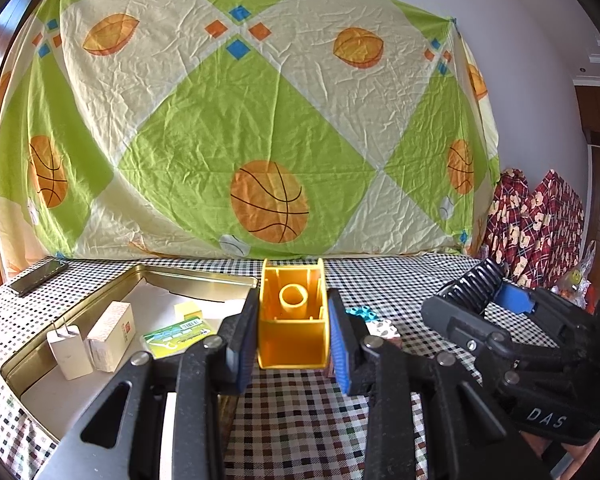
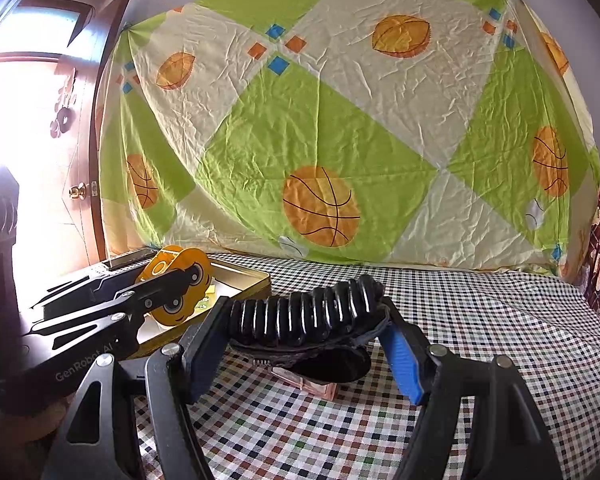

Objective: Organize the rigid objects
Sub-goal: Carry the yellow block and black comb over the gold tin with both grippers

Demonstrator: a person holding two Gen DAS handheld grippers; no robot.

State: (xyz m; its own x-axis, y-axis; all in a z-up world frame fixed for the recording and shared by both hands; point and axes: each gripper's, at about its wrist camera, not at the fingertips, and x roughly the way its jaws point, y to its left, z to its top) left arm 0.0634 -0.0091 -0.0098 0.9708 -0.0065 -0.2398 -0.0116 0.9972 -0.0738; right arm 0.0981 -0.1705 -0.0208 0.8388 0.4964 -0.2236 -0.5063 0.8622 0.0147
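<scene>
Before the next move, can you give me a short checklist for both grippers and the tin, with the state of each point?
1. Left gripper shut on yellow dispenser: ok.
2. Right gripper shut on black comb: ok.
3. Free space in tin for dispenser: ok, bare floor behind the boxes.
4. Dispenser clear of tin rim: cannot tell.
5. The two grippers apart from each other: ok.
6. Small blocks still on cloth: not ok, left to sort.

One yellow tape dispenser (image 1: pixel 291 316), one tin tray (image 1: pixel 100 308), two white boxes (image 1: pixel 110 336).
</scene>
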